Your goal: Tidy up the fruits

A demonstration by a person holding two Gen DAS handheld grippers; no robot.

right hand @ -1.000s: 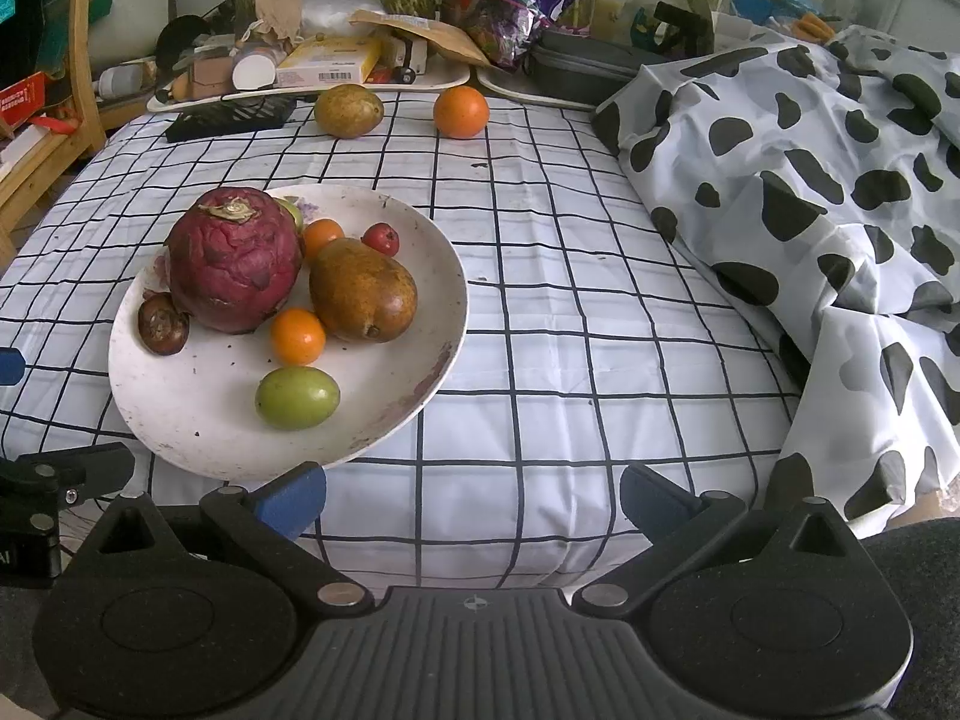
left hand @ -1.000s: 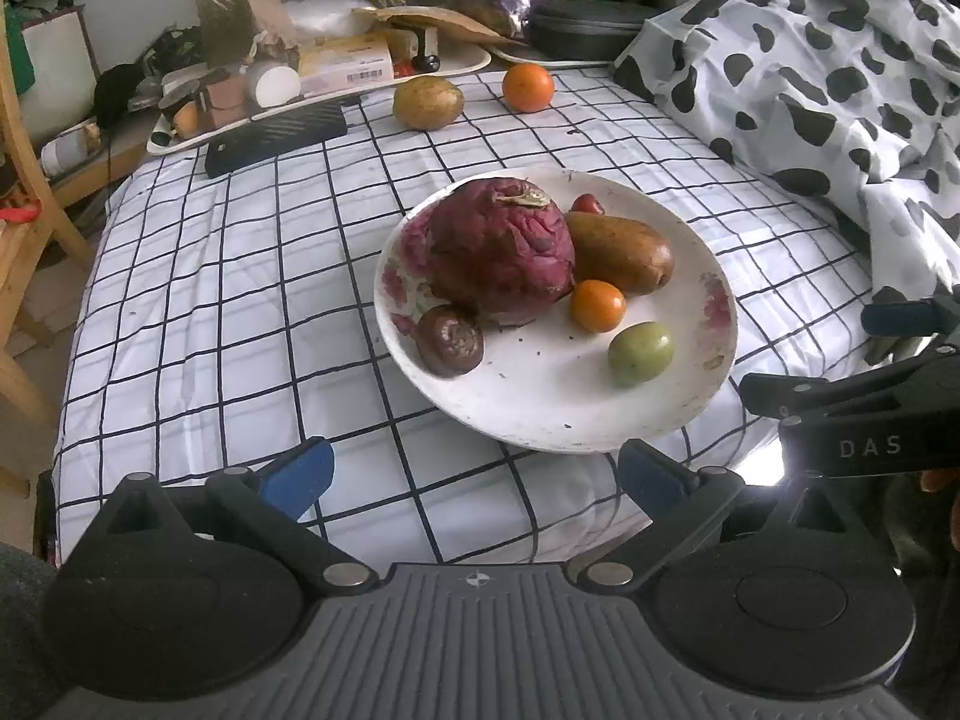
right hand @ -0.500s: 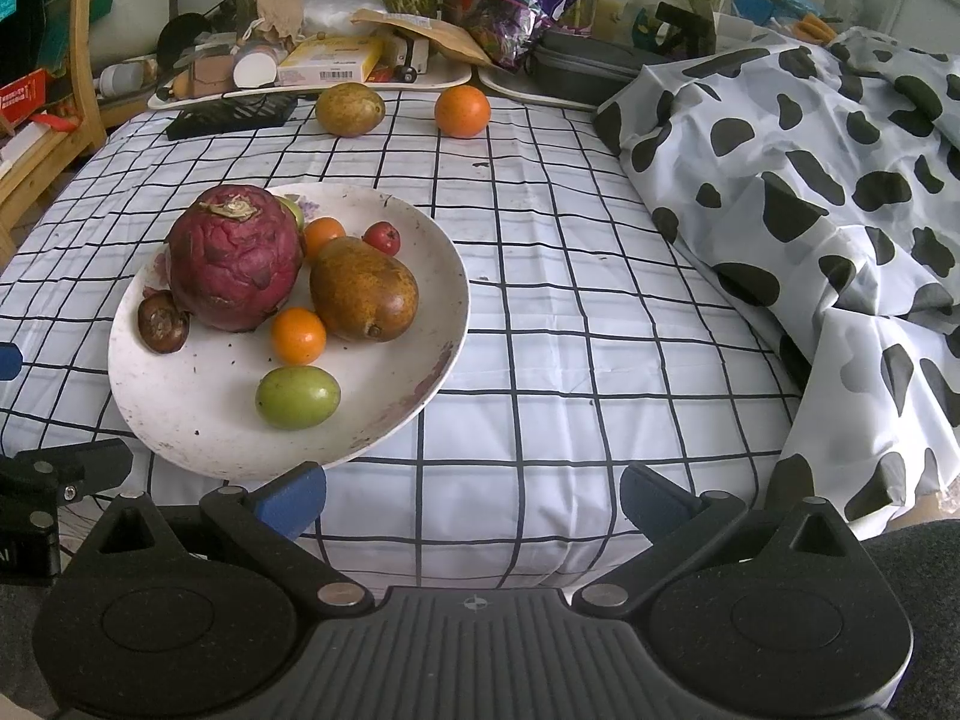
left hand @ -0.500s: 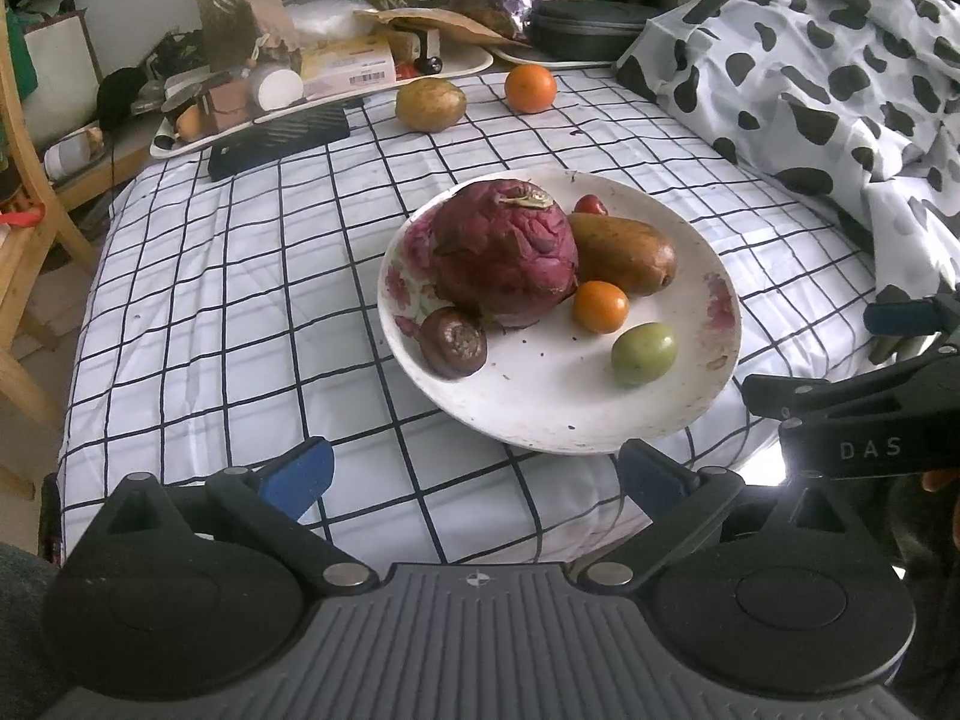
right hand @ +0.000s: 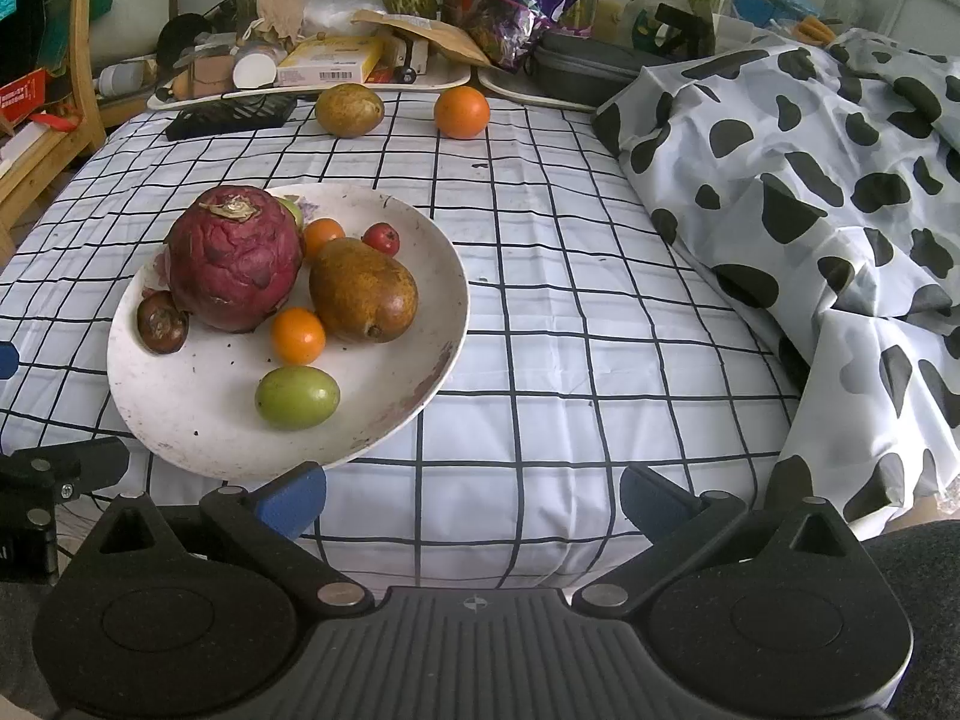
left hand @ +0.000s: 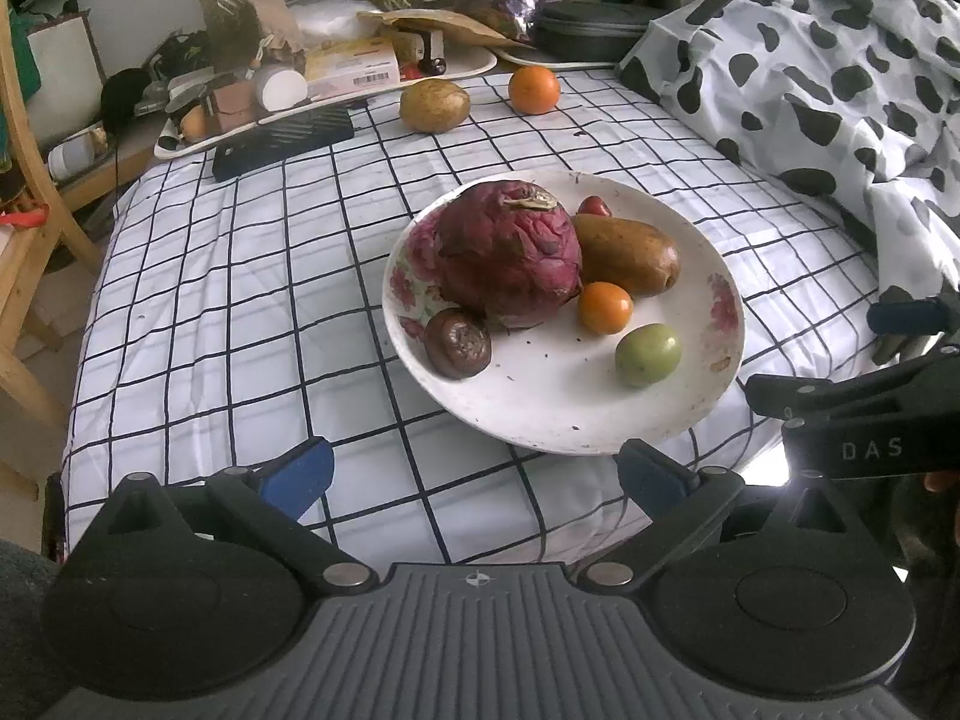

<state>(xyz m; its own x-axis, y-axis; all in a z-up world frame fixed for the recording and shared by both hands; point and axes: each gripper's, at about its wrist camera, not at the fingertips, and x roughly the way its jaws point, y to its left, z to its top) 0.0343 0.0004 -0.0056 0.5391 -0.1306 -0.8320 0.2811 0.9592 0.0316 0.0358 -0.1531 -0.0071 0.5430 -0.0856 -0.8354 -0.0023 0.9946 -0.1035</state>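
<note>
A white plate (left hand: pixel 558 414) (right hand: pixel 192 420) on the checked cloth holds a big red wrinkled fruit (left hand: pixel 507 252) (right hand: pixel 234 267), a brown pear-like fruit (left hand: pixel 627 255) (right hand: pixel 363 291), a small orange (left hand: pixel 605 307) (right hand: pixel 298 335), a green fruit (left hand: pixel 648 355) (right hand: pixel 297 397), a dark brown fruit (left hand: pixel 458 342) (right hand: pixel 162 321) and a small red one (right hand: pixel 381 239). A brown fruit (left hand: pixel 434 105) (right hand: pixel 349 109) and an orange (left hand: pixel 534 90) (right hand: pixel 461 112) lie on the cloth at the far edge. My left gripper (left hand: pixel 477 474) and right gripper (right hand: pixel 474 495) are open and empty near the front edge.
A cow-pattern cloth (right hand: pixel 810 192) is heaped on the right. Trays of boxes, bags and jars (right hand: pixel 336 57) crowd the far edge, with a black flat device (right hand: pixel 231 114) in front. A wooden chair (left hand: pixel 24 192) stands at the left.
Both grippers have stayed open and nearly still; the left view has shifted only slightly. No fruit has moved.
</note>
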